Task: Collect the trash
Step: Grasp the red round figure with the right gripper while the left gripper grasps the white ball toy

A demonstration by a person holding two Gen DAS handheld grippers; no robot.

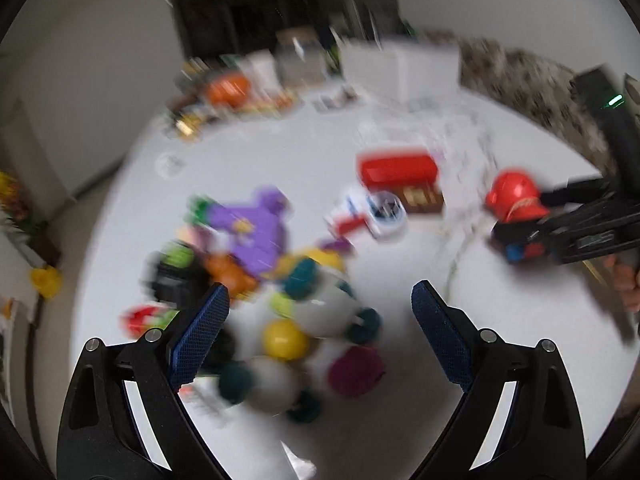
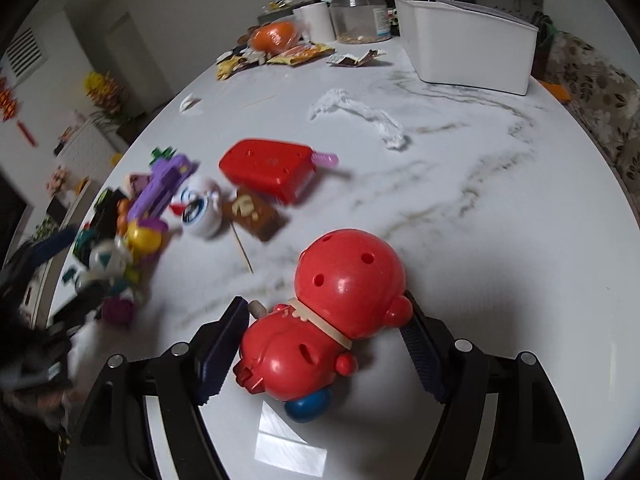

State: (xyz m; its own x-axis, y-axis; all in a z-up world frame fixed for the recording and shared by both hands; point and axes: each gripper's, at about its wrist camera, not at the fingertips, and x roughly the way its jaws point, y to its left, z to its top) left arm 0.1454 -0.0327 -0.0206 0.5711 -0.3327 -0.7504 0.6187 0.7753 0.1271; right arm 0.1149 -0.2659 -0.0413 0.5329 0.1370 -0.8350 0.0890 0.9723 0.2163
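Evidently the red toy figure [image 2: 340, 320] is bracketed by the right gripper [image 2: 320, 344], contact unclear (clearing toys?); left gripper [image 1: 320, 328] is spread empty over the toy pile [image 1: 280, 300]

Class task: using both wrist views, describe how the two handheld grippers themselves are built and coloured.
Both look alike. The left gripper has two glossy black arms with silver round pivot pins and cut-out slots, each ending in a dark blue pad with a fine ribbed texture. The right gripper shows the same black frame, silver pins and ribbed blue pads; seen from the left wrist view it carries a small green light. No sleeves show.
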